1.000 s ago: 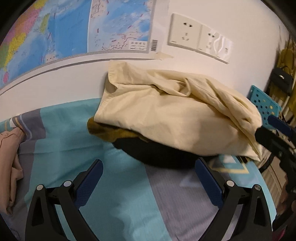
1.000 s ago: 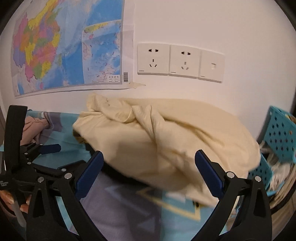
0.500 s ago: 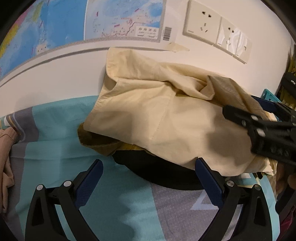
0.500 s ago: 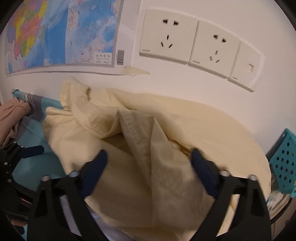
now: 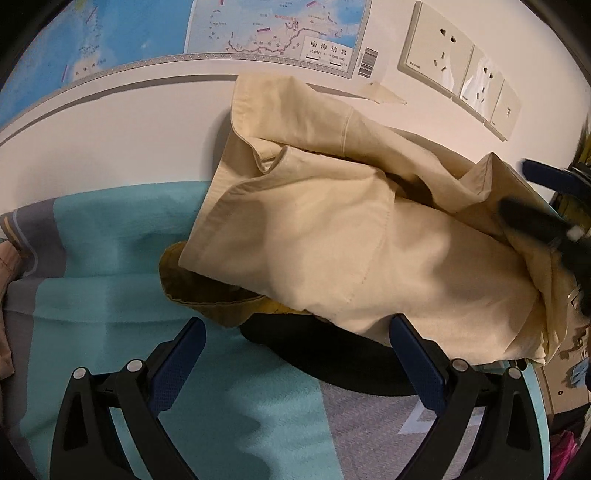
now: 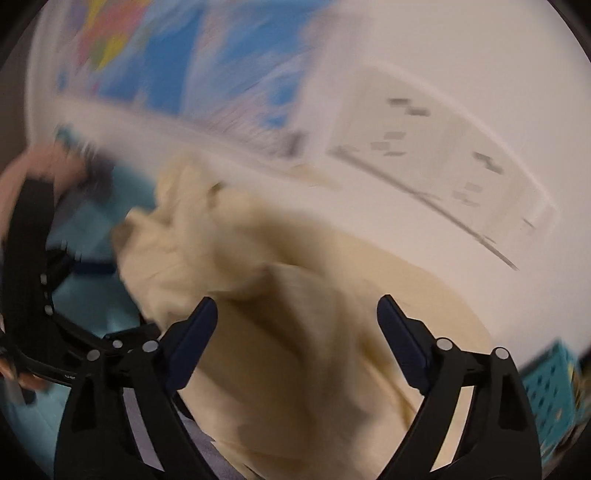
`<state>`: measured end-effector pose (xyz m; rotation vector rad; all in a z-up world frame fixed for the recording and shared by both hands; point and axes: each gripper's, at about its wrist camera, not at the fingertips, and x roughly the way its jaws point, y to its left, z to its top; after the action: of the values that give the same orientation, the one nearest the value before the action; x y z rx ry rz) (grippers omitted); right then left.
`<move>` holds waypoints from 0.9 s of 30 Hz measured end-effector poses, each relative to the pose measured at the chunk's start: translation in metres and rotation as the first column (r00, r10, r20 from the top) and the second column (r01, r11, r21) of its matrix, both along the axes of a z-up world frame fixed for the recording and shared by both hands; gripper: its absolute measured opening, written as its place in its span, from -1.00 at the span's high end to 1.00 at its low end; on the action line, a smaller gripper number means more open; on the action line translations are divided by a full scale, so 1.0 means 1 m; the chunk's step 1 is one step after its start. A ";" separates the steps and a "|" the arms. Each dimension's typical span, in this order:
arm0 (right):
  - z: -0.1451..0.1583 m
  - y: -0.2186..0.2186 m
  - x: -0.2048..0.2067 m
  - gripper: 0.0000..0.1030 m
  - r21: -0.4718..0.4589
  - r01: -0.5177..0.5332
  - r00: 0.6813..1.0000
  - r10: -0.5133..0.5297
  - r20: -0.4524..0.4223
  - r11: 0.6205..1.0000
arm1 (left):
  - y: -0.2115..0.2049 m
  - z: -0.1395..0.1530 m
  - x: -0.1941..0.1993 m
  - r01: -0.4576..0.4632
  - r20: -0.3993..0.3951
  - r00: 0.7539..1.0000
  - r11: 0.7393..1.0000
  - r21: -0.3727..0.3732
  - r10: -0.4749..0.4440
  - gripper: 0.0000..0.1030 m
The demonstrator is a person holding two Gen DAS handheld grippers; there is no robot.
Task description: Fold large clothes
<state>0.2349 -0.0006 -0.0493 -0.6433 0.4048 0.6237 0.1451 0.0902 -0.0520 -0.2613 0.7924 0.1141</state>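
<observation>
A crumpled cream shirt (image 5: 332,236) lies on top of a clothes pile against the wall, over a mustard garment (image 5: 199,291) and a black one (image 5: 332,358). My left gripper (image 5: 295,350) is open, just in front of the pile, its pads over the black garment's edge. My right gripper (image 6: 297,328) is open with the cream shirt (image 6: 280,369) between and below its pads; this view is motion-blurred. The right gripper also shows blurred at the right of the left wrist view (image 5: 546,218), at the shirt's right end.
The pile sits on a teal and grey bedsheet (image 5: 96,280). A wall map (image 5: 147,33) and sockets (image 5: 454,62) are behind. A pink garment (image 5: 7,295) lies at the left edge. A teal perforated basket (image 6: 550,387) stands at the right.
Both grippers have moved closer to the pile. The right gripper has swung in fast over the cream shirt, blurring its view. Both stayed open.
</observation>
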 end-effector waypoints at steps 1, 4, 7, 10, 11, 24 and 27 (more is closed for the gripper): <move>-0.004 0.009 0.002 -0.67 -0.032 -0.004 1.000 0.005 0.015 0.999 | 0.002 -0.001 0.001 0.004 0.002 1.000 1.000 0.001 -0.004 -0.87; -0.018 0.036 0.012 -0.63 -0.149 -0.004 0.997 0.015 0.072 0.989 | 0.002 -0.003 0.003 0.007 0.000 1.000 1.000 0.000 -0.007 -0.87; -0.012 0.045 0.030 0.50 -0.133 -0.021 1.000 0.022 -0.001 0.991 | 0.005 -0.006 -0.001 0.012 0.000 1.000 1.000 -0.012 -0.012 -0.87; 0.019 0.028 0.029 0.80 -0.011 -0.013 1.000 0.012 -0.016 1.000 | 0.011 -0.009 -0.004 0.026 0.011 1.000 0.999 -0.040 -0.025 -0.87; 0.038 0.015 0.024 0.82 0.065 -0.006 1.000 0.007 -0.008 0.998 | 0.013 -0.010 -0.004 0.031 0.018 0.999 0.999 -0.044 -0.031 -0.87; 0.172 -0.144 -0.042 0.85 0.533 0.016 0.999 -0.038 0.031 0.846 | 0.014 0.013 -0.027 0.212 0.289 0.940 0.974 -0.074 -0.183 -0.87; 0.176 -0.154 -0.053 0.86 0.540 0.010 0.998 -0.039 0.043 0.842 | -0.008 0.020 -0.029 0.303 0.331 0.899 0.953 -0.001 -0.285 -0.87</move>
<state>0.1816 -0.1545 0.1268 -0.1095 0.1700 0.6579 0.1164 0.0824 -0.0321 -0.2004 0.4947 -0.2334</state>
